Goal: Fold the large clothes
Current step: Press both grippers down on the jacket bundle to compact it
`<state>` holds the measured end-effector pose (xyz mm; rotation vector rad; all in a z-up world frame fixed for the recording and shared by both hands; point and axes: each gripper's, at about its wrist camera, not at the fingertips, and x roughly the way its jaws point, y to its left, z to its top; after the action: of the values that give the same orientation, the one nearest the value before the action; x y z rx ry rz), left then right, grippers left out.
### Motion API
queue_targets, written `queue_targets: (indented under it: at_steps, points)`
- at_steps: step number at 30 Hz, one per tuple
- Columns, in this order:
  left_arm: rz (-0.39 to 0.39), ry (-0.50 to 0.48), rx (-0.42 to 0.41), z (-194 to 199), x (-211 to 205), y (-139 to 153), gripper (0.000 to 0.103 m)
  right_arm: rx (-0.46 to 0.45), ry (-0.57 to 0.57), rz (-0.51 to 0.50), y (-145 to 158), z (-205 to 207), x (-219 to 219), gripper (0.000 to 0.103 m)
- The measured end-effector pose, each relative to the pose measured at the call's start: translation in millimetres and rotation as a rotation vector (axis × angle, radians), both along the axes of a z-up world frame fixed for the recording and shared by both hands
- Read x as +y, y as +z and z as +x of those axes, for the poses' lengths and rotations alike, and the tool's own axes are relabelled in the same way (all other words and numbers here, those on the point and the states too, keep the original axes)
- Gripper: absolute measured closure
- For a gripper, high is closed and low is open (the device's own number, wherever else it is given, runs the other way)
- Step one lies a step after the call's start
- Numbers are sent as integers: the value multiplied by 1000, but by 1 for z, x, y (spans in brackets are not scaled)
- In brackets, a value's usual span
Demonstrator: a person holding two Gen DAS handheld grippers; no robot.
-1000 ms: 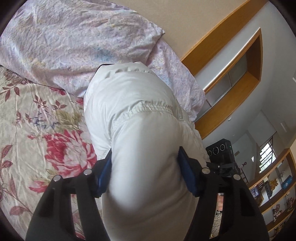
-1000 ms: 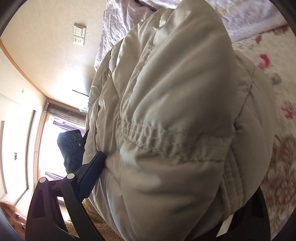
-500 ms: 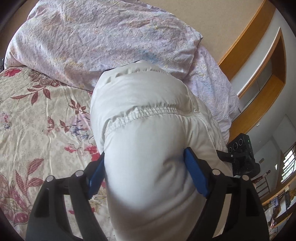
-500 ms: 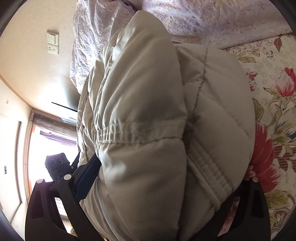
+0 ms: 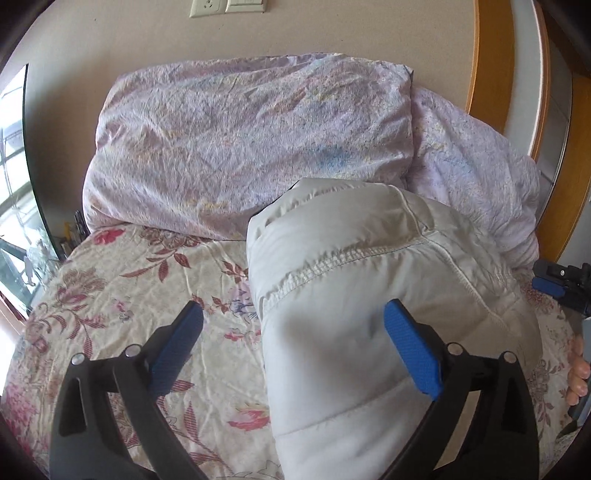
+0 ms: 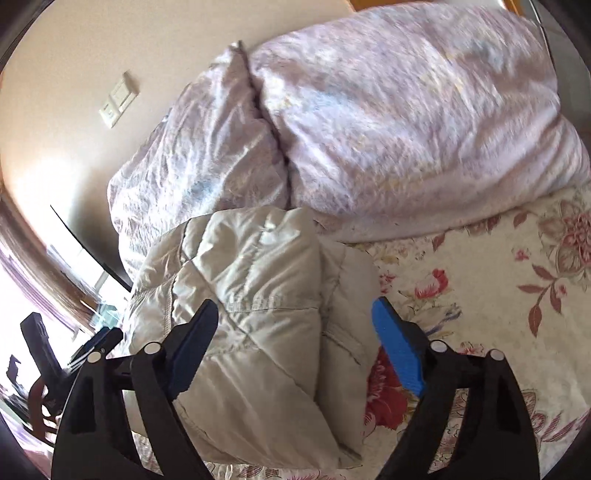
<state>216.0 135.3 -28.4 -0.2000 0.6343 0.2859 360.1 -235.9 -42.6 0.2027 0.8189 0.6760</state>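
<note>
Floral bedspread (image 5: pixel 122 295) underneath everything, cream with red and pink blooms. Against the wall at the head, a crumpled lilac duvet (image 5: pixel 251 147), bunched into two mounds in the right wrist view. Folded into a thick bundle on the bedspread and lying right up against the duvet: the pale grey puffer jacket (image 5: pixel 369 295), quilted, one elasticated seam across the top.

Left gripper (image 5: pixel 293 325) wide apart, having just been opening; left blue pad out over the bedspread, clear of the jacket, right pad over the jacket's top surface, contact impossible to tell. Nothing clamped.

Right gripper (image 6: pixel 295 325) also apart, having just been closing somewhat; jacket bundle low between the fingers, left pad over its fabric, right pad off to the side above the red bloom. No grip visible.

At the right edge of the left wrist view, fingertips of a hand (image 5: pixel 576 369) on the other gripper's handle.

High on the wall, a switch plate and socket (image 5: pixel 227 5). No readable writing, brand or label anywhere.
</note>
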Motion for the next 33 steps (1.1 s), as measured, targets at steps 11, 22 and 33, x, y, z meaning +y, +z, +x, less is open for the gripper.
queue_targets:
  at_steps: [11, 22, 33]
  points:
    - [35, -21, 67, 31, -20, -4, 5, -196, 45, -203, 2, -4, 119, 51]
    - [-60, -59, 81, 49, -10, -33, 2, -135, 51, -260, -42, 19, 130, 50]
    - [-67, -34, 108, 62, -9, -60, 2, -145, 41, -297, -61, 22, 140, 50]
